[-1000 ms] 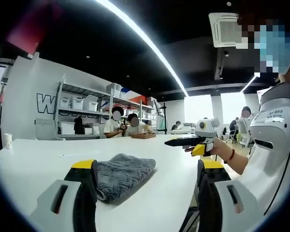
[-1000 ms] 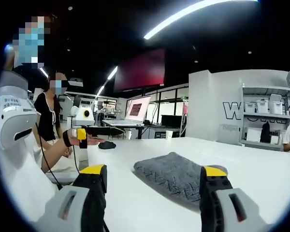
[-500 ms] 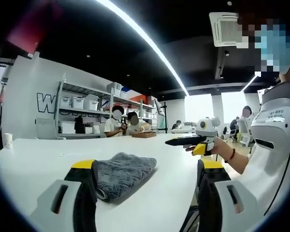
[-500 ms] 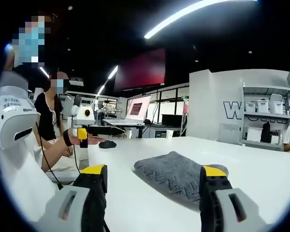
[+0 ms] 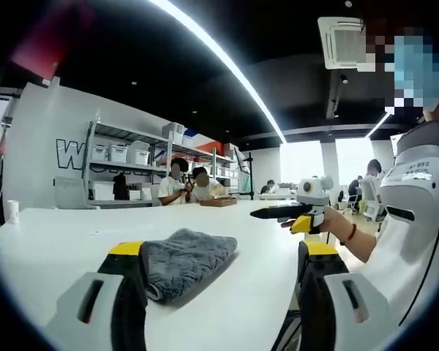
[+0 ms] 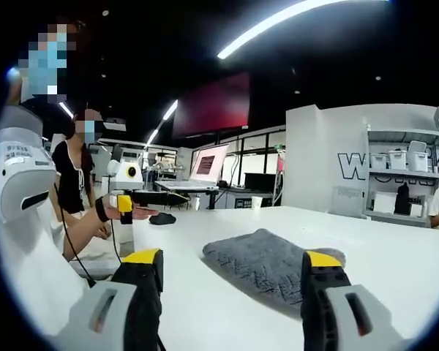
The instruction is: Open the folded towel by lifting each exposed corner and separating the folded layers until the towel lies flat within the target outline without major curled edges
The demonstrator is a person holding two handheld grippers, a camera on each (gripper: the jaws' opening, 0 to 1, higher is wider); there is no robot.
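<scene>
Towel [image 5: 186, 259] folded on bench [image 5: 58, 234]; both jaws released.
Risk: pinching several layers together; outline apparently not discernible.

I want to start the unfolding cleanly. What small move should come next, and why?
Probably lower the left tongs toward the near corner of the grey towel and close on its top layer. The towel is folded on the white table, and both tongs, the right tongs too, are open and hold nothing.

Bright ceiling light strips [image 5: 227, 69], sharp centre, fisheye-bent edges.
</scene>
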